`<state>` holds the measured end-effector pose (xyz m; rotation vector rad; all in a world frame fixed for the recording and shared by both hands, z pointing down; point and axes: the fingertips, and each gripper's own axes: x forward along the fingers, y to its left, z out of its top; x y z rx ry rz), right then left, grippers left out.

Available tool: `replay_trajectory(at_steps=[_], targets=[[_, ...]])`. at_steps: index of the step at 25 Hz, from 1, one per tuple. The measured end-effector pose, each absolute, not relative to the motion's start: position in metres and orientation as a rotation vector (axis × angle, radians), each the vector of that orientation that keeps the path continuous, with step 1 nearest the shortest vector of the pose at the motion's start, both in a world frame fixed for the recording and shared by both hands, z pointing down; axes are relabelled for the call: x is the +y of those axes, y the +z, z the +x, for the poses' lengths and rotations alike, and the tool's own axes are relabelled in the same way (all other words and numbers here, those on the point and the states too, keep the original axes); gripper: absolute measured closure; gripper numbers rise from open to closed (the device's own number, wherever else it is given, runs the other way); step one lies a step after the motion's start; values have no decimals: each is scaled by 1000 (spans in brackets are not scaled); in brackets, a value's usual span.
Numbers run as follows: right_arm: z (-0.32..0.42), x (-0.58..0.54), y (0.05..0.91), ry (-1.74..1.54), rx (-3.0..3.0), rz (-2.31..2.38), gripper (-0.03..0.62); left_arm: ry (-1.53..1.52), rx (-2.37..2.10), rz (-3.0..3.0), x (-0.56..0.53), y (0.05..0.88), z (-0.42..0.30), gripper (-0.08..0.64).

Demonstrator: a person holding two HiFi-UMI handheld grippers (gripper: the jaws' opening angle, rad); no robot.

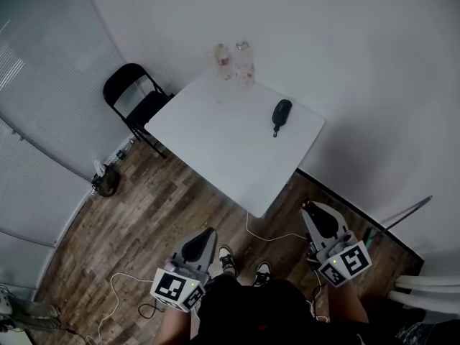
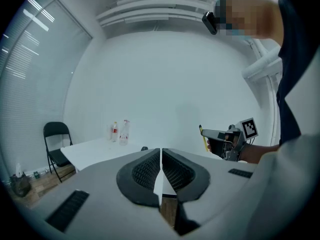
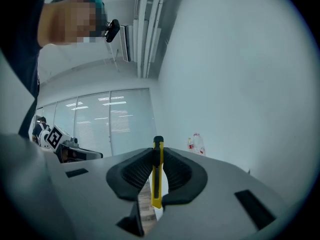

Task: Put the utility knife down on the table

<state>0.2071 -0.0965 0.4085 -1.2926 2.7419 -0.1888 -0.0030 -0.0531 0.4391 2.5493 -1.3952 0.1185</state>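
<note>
The yellow utility knife stands upright between the dark pads of my right gripper, which is shut on it. In the head view the right gripper hovers over the wooden floor, short of the white table's near corner, and the knife's tip pokes out of it. My left gripper is held lower left, also short of the table. Its jaws are shut with nothing between them. From the left gripper view the right gripper with the knife shows off to the right.
Two plastic bottles stand at the table's far corner and a black object lies near its right edge. A black folding chair stands left of the table. A white cable runs across the floor near the person's feet.
</note>
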Motion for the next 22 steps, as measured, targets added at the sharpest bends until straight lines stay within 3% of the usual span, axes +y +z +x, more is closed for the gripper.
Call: replay_trajectory(at_steps=[10,22], targets=[[197,-165,400,-149,2713,-1458,518,98,-1291,2613,-151,435,-22,529],[112,-277,410,-169,2715,-1627,517,91,-1122,2720,-264,440,-95,529]])
